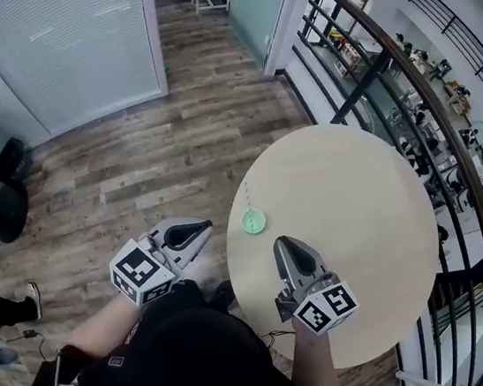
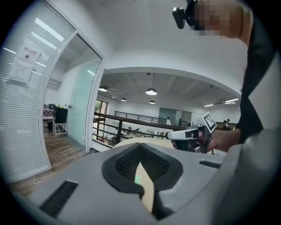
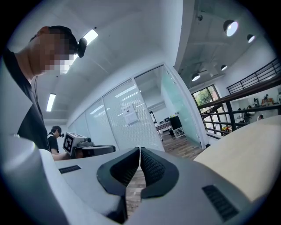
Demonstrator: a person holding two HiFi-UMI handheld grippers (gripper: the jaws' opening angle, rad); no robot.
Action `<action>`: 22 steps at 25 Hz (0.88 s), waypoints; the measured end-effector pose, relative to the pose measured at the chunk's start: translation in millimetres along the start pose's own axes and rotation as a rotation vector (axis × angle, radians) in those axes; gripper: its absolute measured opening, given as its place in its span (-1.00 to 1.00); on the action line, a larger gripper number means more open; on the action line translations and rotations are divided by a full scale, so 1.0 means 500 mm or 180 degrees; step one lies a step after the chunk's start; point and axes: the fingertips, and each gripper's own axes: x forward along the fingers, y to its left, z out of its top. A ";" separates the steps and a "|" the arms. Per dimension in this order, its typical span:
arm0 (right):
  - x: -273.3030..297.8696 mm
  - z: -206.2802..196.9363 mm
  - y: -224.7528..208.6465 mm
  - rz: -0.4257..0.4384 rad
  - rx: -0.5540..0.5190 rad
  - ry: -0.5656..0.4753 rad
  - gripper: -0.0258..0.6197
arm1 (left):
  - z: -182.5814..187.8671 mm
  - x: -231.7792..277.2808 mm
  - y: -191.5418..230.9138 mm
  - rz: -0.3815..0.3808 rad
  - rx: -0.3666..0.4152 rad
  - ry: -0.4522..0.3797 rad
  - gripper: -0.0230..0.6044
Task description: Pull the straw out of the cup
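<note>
I had the left gripper [image 1: 207, 225] just off the left edge of the table [image 1: 356, 204], over the floor [image 1: 166, 159], its jaws pressed together on nothing. Right of it the cup [image 1: 252, 222] stood near the table's left edge, the straw [image 1: 249, 196] in it and neither gripper touching it. Further right, the right gripper [image 1: 280, 240] hung over the table's near part, jaws closed and empty.

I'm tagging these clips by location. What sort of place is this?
Probably an office, likely on an upper level. There is a glass-walled room with blinds, a dark curved railing with what looks like more workspace beyond it, and a round table standing on a wood-plank floor.
</note>
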 end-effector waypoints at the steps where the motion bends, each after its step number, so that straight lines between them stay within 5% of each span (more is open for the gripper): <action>1: 0.001 -0.005 -0.007 -0.0003 0.0025 0.0022 -0.84 | 0.002 0.010 -0.002 -0.0014 0.0006 -0.0006 -0.90; 12: 0.048 -0.027 -0.079 -0.0155 0.0073 0.0142 -0.84 | -0.023 0.098 0.031 -0.0210 -0.0061 0.0083 -0.90; 22: 0.134 -0.100 -0.128 -0.0091 0.0111 0.0268 -0.84 | -0.080 0.172 0.082 -0.0448 0.0191 0.0140 -0.90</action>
